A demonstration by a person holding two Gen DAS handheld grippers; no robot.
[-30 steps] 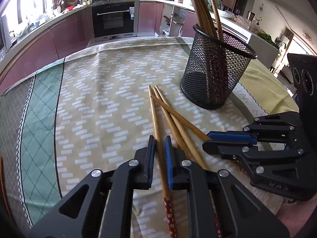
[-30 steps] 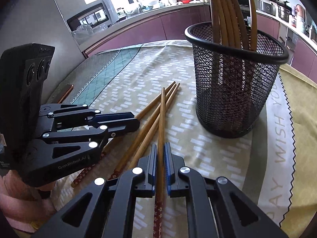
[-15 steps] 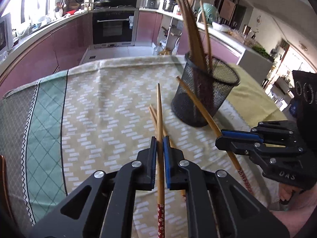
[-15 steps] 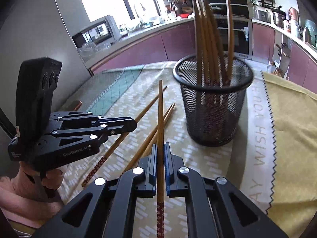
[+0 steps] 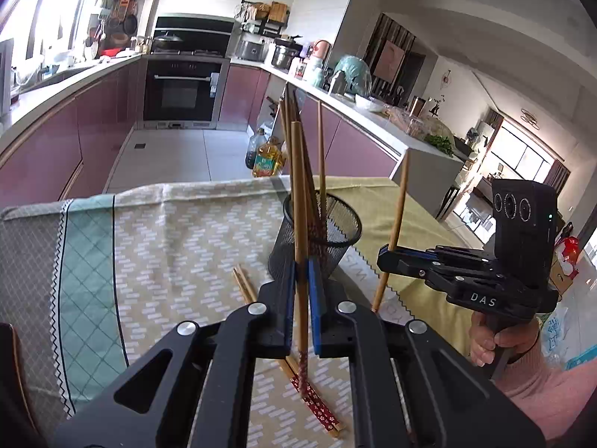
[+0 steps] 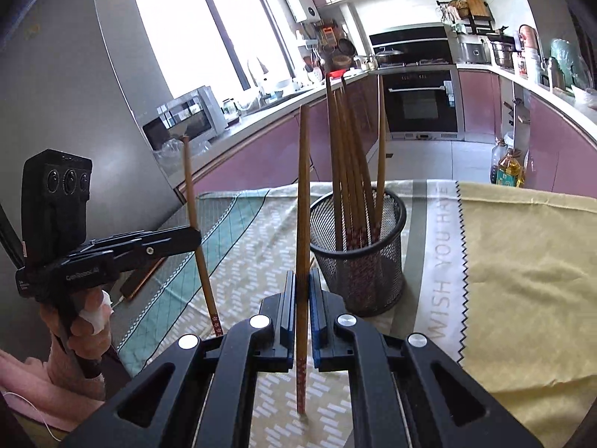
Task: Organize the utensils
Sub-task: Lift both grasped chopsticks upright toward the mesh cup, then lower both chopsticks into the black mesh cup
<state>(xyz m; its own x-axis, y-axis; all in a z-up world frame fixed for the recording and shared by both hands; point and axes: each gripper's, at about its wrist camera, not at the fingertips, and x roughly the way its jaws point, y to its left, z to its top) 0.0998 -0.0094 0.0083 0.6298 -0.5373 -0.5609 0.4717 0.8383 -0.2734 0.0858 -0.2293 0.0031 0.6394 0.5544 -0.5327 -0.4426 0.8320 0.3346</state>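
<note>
Left gripper [image 5: 301,287]: jaws clamped on one brown wooden chopstick with red patterned end [image 5: 298,194], held upright, clear of worktop. Right gripper [image 6: 302,298]: jaws clamped on second brown wooden chopstick [image 6: 303,194], likewise upright. Black wire-mesh cylindrical holder [image 6: 358,257] stands on patterned tablecloth [image 5: 179,239] toward worktop's far edge, with several chopsticks inside. Two loose chopsticks [image 5: 246,291] lie flat on cloth, on holder's near side, below left gripper.
</note>
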